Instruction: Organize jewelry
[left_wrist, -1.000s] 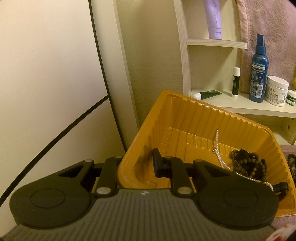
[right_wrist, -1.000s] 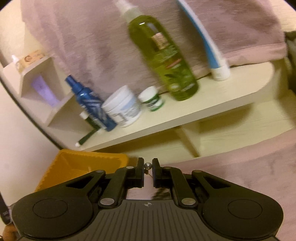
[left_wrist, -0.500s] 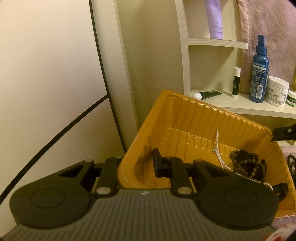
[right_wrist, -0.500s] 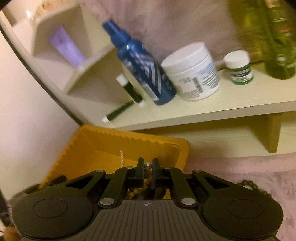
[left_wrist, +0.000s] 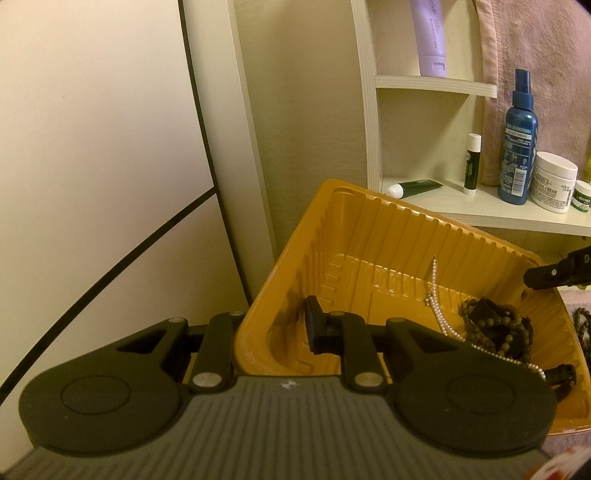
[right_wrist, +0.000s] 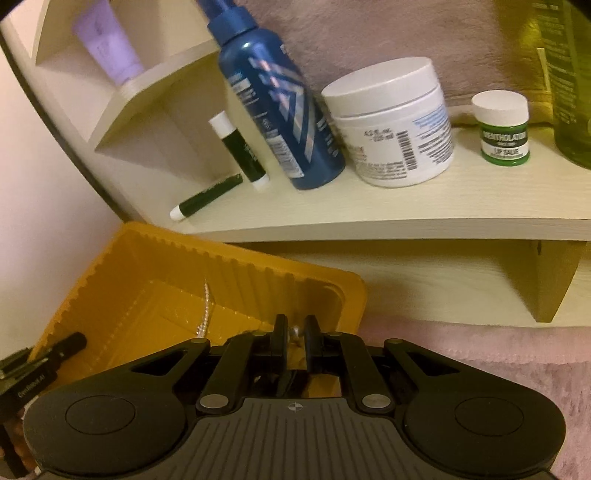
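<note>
Against a pale wall, a cream shelf unit (right_wrist: 369, 218) fills the background, with a pink towel (right_wrist: 369, 33) hanging behind it. On the shelf stand a blue spray bottle (right_wrist: 280, 110), a white cream jar (right_wrist: 391, 122), a small green lip-balm pot (right_wrist: 504, 127) and two dark green tubes, one upright and one lying down.

Below the shelf sits an orange plastic tray (left_wrist: 388, 229) with ribbed walls, resting partly on a pink fuzzy cloth (right_wrist: 480, 347). The left gripper (left_wrist: 273, 328) straddles the tray's near wall, one finger inside and one outside, clamped on that wall and steadying it; it has not shifted over the last second.

Inside the tray lie a string of small white pearls (left_wrist: 439, 317) and a heap of dark wooden bead bracelets (left_wrist: 498, 328). More dark beads show just outside the tray's right edge on the cloth.

The right gripper (right_wrist: 295, 332) was out by the shelf a second ago and has swung across; it now hangs over the tray's right-hand end, its tips also visible at the right edge of the left camera's view. Between its fingers is a small silvery bead (right_wrist: 295, 329), part of some piece of jewelry whose remainder hangs out of sight. The jaws have just been opening slightly, with the bead still between them; whether they still press on it I cannot tell.

This looks like the moment of release, adding one more piece to the tray.
</note>
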